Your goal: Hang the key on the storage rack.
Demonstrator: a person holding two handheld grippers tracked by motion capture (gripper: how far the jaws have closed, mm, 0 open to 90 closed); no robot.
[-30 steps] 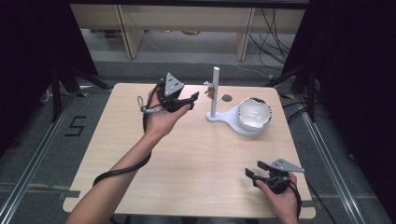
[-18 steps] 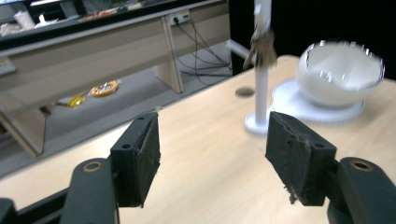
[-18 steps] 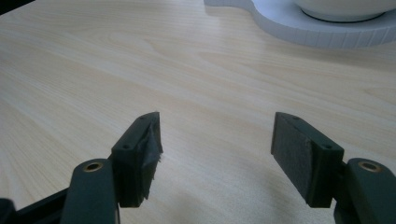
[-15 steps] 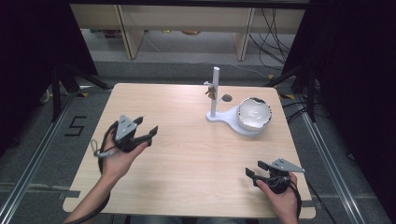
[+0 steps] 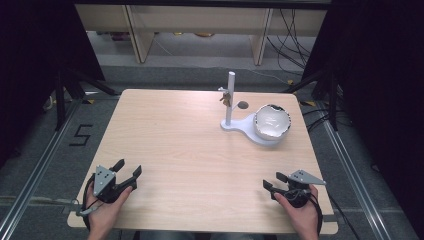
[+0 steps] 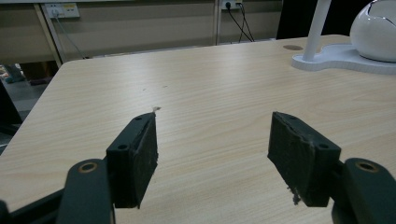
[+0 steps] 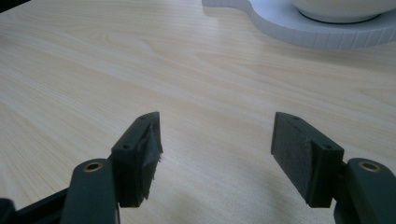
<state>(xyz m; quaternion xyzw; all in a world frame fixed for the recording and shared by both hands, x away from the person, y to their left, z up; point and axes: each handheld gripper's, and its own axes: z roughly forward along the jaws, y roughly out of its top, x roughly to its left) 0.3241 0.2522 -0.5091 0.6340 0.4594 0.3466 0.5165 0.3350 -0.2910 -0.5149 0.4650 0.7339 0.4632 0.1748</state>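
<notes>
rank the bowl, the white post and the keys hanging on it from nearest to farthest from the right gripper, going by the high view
From the right gripper at the table's near right edge:
1. Bowl, on the stand's right end, nearest.
2. White post, upright to the bowl's left, with its foot closer than the keys.
3. Keys, hung high on the post's left side, farthest, though close to the post.

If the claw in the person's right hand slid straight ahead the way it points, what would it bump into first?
Probably the white stand's flat base holding the bowl; the right claw has bare table until there.
</notes>
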